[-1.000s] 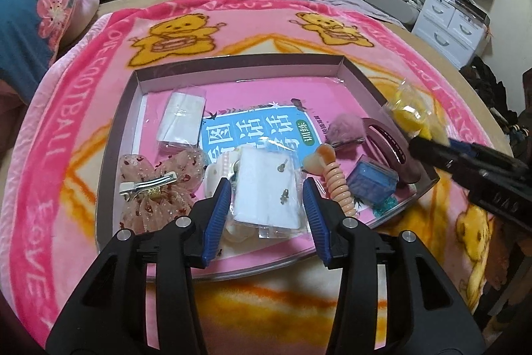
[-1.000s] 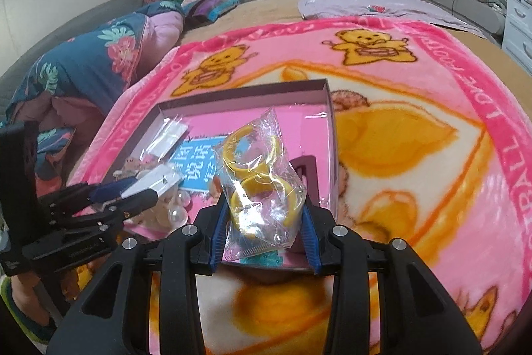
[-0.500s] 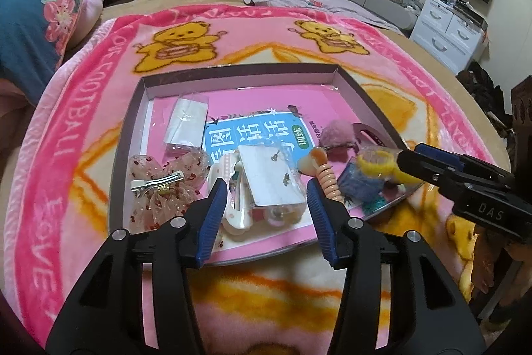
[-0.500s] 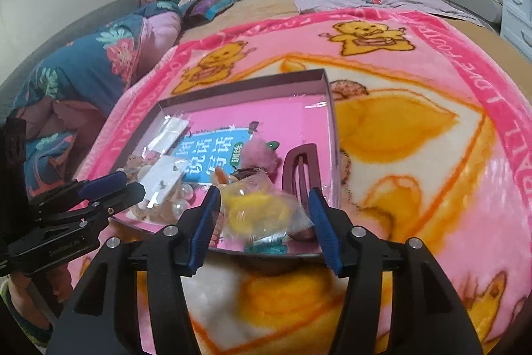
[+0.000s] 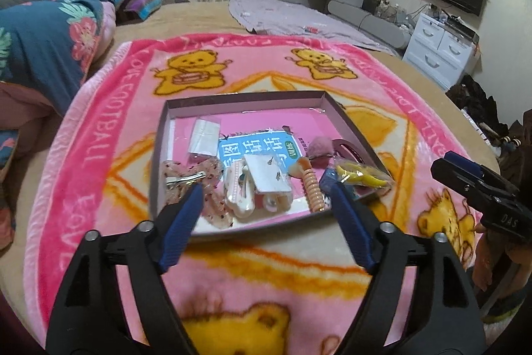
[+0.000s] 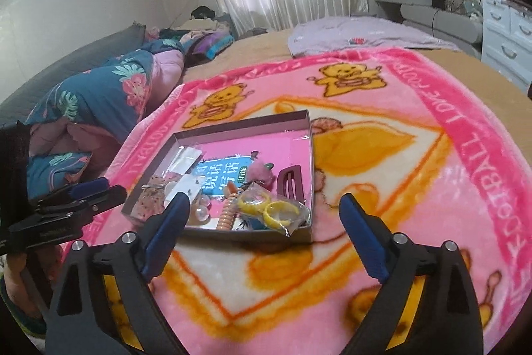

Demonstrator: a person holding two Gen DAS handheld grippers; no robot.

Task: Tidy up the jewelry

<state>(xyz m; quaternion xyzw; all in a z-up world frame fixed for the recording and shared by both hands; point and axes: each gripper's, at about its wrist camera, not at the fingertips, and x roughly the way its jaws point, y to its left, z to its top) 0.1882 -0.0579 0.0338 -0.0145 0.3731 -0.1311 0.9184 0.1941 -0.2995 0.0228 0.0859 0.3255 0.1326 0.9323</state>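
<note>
Both your left gripper [image 5: 266,215] and right gripper [image 6: 264,230] are spread wide, holding nothing. The bag of yellow rings [image 6: 273,211] sits in the tray [image 6: 244,125], lower centre of the right view, overhanging the near rim. I'd nudge it further in before grabbing anything else.

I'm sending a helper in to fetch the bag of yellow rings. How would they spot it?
On the pink teddy-bear blanket sits a shallow grey cardboard tray. In its near right corner lies a crinkly clear plastic bag of yellow rings, the only yellow item inside.
</note>
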